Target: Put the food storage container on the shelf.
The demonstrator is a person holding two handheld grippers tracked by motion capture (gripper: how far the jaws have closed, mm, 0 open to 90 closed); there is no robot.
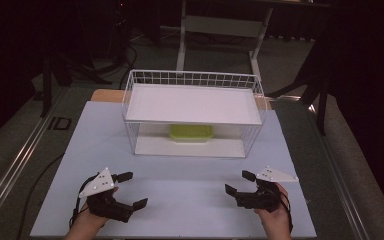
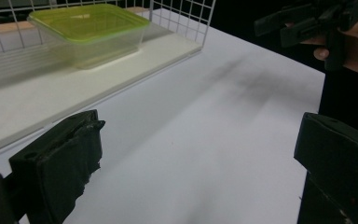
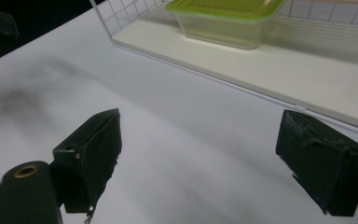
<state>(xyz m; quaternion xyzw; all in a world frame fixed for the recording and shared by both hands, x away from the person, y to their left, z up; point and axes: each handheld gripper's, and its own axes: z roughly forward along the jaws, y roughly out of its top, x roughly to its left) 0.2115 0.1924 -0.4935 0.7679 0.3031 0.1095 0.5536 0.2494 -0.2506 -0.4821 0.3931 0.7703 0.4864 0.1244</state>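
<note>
Both claws, left claw (image 1: 131, 190) and right claw (image 1: 240, 182), gape released; gripper views reveal the green-lidded box's (image 2: 89, 32) clear body.

"ID" is marked on the floor (image 1: 60, 123).

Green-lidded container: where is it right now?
High view: the green-lidded container sits on the lower board inside the wire shelf rack, under its top shelf, centre.
</note>
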